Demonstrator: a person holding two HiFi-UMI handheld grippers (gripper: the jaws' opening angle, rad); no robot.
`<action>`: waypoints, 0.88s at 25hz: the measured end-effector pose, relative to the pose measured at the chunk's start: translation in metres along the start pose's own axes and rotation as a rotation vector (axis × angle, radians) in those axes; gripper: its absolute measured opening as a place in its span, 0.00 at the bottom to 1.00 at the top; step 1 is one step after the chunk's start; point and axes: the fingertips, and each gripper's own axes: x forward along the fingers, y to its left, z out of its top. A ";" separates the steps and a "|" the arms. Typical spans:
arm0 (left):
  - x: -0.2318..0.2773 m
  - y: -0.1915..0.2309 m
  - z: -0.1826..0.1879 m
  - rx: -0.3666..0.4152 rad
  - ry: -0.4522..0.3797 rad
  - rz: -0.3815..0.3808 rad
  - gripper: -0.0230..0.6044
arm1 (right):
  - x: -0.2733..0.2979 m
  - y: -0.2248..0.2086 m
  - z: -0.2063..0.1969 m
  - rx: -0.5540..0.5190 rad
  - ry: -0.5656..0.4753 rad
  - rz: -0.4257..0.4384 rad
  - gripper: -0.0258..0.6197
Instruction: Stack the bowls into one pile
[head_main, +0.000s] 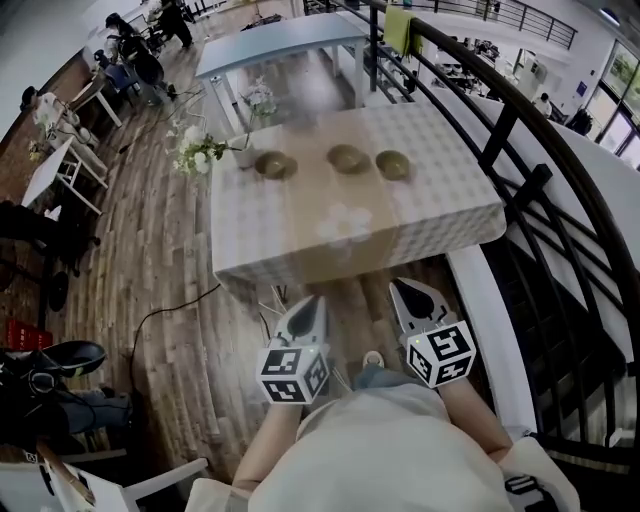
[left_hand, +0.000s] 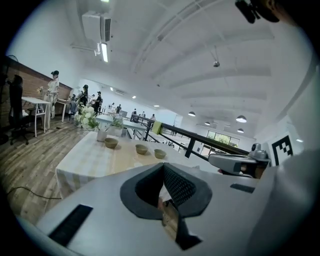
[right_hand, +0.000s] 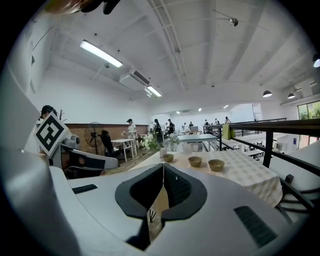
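Observation:
Three olive-brown bowls stand apart in a row near the far edge of a checked-cloth table (head_main: 300, 240): left bowl (head_main: 273, 165), middle bowl (head_main: 347, 158), right bowl (head_main: 393, 165). The same three bowls show small in the left gripper view, left (left_hand: 111, 143), middle (left_hand: 141, 148), right (left_hand: 160, 153), and in the right gripper view, left (right_hand: 168, 157), middle (right_hand: 195, 161), right (right_hand: 216, 164). My left gripper (head_main: 312, 303) and right gripper (head_main: 404, 290) hover short of the table's near edge, both shut and empty, well away from the bowls.
A vase of white flowers (head_main: 200, 150) stands at the table's far left corner beside the left bowl. A black railing (head_main: 520, 190) runs along the right side. Another table (head_main: 280, 45) stands beyond. A cable (head_main: 170, 310) lies on the wooden floor to the left; people stand farther off.

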 end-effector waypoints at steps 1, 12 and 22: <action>0.008 0.000 0.003 -0.001 -0.004 0.009 0.04 | 0.005 -0.007 0.003 -0.001 -0.001 0.007 0.04; 0.078 -0.009 0.015 -0.006 -0.005 0.073 0.04 | 0.044 -0.072 0.010 -0.019 0.015 0.089 0.04; 0.098 -0.001 0.010 -0.031 0.012 0.124 0.04 | 0.064 -0.089 0.001 -0.011 0.038 0.125 0.04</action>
